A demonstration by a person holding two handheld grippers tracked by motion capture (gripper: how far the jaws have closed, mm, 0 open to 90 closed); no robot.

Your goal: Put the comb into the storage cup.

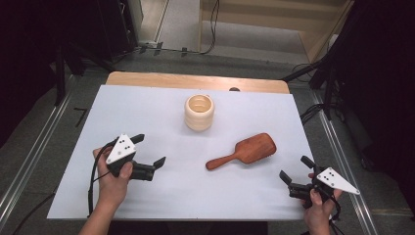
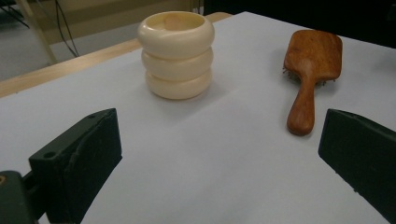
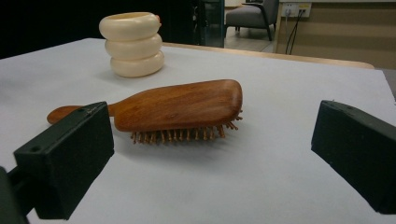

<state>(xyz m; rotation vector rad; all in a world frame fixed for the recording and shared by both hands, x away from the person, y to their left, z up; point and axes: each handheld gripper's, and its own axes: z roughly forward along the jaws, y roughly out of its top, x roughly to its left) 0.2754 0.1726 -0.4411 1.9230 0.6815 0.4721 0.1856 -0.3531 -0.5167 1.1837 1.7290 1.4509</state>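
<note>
- Two grippers rest on the table, each with jaws spread and empty: left gripper (image 1: 149, 151) first.
- Cream ringed cup (image 1: 199, 112) stands mid-table, farther back.
- Wooden hairbrush (image 1: 243, 151) lies bristles-down right of centre; likely light and rigid, best pinched across its slim handle.
- Right gripper (image 1: 295, 173) sits nearest it.

We saw a white sheet (image 1: 195, 196) covering a wooden table (image 1: 195, 81), bare only along its far edge. Beyond it lay grey floor (image 1: 181, 24) with a black cable (image 1: 214, 22). A rail (image 1: 34, 155) ran along the left, and a grey chair (image 3: 250, 14) stood far off.
</note>
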